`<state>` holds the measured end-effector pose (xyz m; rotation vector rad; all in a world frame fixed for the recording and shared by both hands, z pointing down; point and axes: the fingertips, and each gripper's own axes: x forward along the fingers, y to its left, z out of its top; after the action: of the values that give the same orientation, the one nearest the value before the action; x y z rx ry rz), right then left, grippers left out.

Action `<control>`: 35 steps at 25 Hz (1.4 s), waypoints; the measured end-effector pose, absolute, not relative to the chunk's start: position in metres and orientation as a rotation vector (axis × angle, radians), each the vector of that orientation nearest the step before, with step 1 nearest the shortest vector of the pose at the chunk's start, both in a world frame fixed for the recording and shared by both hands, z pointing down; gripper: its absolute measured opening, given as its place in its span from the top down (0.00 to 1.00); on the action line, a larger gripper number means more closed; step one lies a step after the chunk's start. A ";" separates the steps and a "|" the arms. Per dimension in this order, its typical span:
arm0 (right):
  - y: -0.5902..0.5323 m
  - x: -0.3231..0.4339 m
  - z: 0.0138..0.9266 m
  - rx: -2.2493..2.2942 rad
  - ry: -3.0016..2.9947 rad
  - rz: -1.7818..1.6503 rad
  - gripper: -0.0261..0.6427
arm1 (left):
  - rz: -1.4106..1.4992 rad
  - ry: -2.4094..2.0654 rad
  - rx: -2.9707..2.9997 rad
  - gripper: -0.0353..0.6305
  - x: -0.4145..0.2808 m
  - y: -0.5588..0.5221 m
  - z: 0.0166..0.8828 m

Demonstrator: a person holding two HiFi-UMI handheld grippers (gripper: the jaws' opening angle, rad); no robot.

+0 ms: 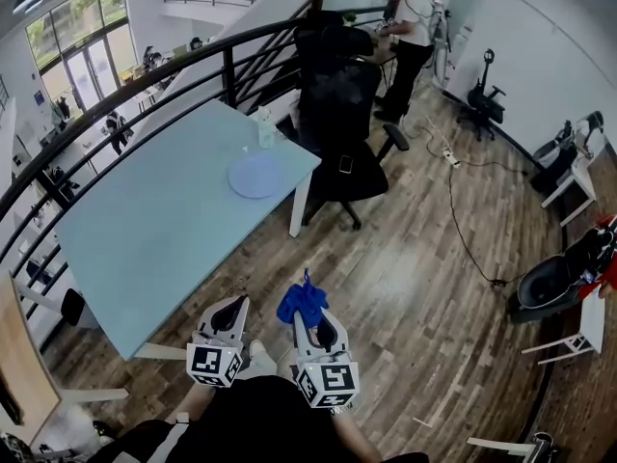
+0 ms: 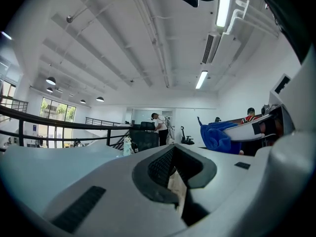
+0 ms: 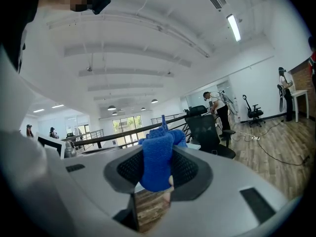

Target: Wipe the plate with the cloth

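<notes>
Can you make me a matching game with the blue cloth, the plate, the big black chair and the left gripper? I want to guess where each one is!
Things:
1. cloth
2. plate
3. chair
4. left gripper

Places or states:
A. lying on the light blue table
B. standing on the wooden floor
C. holding nothing
D. pinched in the right gripper

Pairs: 1-D, 2-A, 3-B, 4-C

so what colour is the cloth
The cloth is blue, clearest in the right gripper view.
</notes>
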<state>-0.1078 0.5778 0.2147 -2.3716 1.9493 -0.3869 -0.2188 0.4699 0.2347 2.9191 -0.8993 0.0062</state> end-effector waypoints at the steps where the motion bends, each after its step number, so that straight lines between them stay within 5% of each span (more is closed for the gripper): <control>1: 0.569 -0.105 0.214 -2.373 1.947 -0.392 0.78 | 0.003 -0.893 2.920 0.95 -0.215 0.461 0.233; 35: 0.393 -0.074 0.231 -2.327 1.990 -0.467 0.78 | 0.015 -1.008 2.865 0.95 -0.199 0.293 0.247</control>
<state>-0.0735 0.3931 0.2306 -2.3272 1.9896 -0.4673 -0.1994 0.2933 0.2468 2.8652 -1.0076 0.0152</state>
